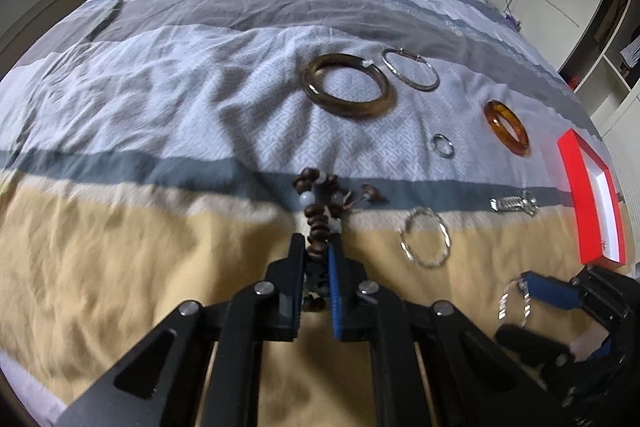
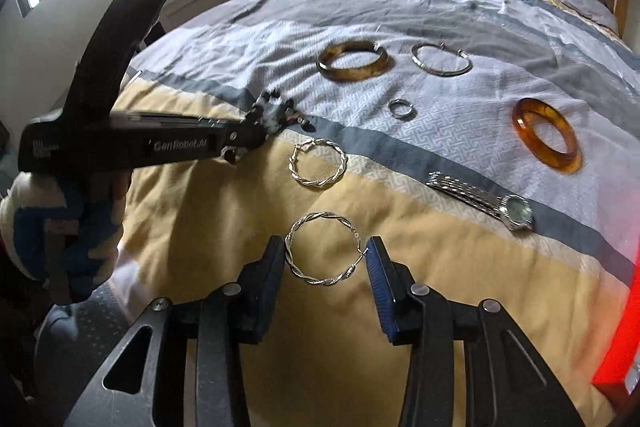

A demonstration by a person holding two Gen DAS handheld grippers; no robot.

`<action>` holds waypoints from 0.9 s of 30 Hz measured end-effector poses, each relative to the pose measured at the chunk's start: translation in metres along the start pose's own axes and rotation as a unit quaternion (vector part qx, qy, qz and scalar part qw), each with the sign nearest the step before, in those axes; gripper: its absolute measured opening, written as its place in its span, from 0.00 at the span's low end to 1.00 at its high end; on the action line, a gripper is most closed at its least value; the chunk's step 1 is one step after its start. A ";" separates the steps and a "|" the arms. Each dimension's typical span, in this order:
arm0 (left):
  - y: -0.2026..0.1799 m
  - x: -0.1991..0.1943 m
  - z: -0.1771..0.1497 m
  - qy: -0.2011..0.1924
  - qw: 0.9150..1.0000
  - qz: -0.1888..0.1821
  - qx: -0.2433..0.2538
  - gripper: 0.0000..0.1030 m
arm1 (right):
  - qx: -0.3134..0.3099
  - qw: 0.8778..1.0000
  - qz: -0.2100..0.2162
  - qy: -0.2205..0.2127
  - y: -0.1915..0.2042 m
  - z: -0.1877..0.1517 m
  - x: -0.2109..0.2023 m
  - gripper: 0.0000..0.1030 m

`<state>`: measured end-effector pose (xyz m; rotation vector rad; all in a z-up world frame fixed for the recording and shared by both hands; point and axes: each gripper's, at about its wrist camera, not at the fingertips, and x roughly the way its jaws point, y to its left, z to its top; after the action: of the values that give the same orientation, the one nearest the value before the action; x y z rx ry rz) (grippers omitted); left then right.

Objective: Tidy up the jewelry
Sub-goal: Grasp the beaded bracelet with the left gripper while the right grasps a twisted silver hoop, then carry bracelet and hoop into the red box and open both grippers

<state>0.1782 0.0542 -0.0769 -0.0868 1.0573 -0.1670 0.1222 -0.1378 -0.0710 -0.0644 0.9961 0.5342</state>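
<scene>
On the striped yellow-and-grey bed (image 1: 120, 247), the left claw (image 1: 318, 251) is clamped on a dark wooden bead bracelet (image 1: 320, 203). Beside it, the right claw (image 2: 325, 259) stands apart around a twisted silver hoop (image 2: 325, 254), its pads just touching the rim.

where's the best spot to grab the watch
Grip the watch across its metal band, just left of the face, coming from above. It lies flat and stretched out on the bedspread; the band is narrow enough for fingers to span, and its sides look clear.
</scene>
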 end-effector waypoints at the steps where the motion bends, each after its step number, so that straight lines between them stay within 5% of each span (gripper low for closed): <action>1: 0.001 -0.004 -0.002 -0.002 1.000 0.000 -0.002 0.10 | 0.003 1.000 0.000 -0.006 0.000 -0.001 -0.008 0.40; 14: -0.045 -0.090 -0.025 -0.046 0.998 -0.021 0.027 0.10 | 0.031 0.997 -0.041 -0.064 -0.005 -0.031 -0.100 0.40; 27: -0.231 -0.095 -0.004 -0.039 0.981 -0.139 0.131 0.10 | 0.104 0.980 -0.146 -0.083 -0.132 -0.094 -0.191 0.40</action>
<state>0.1074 -0.1564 0.0374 -0.0032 0.9336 -0.5500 0.0274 -0.3558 0.0071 0.0195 0.8556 0.1612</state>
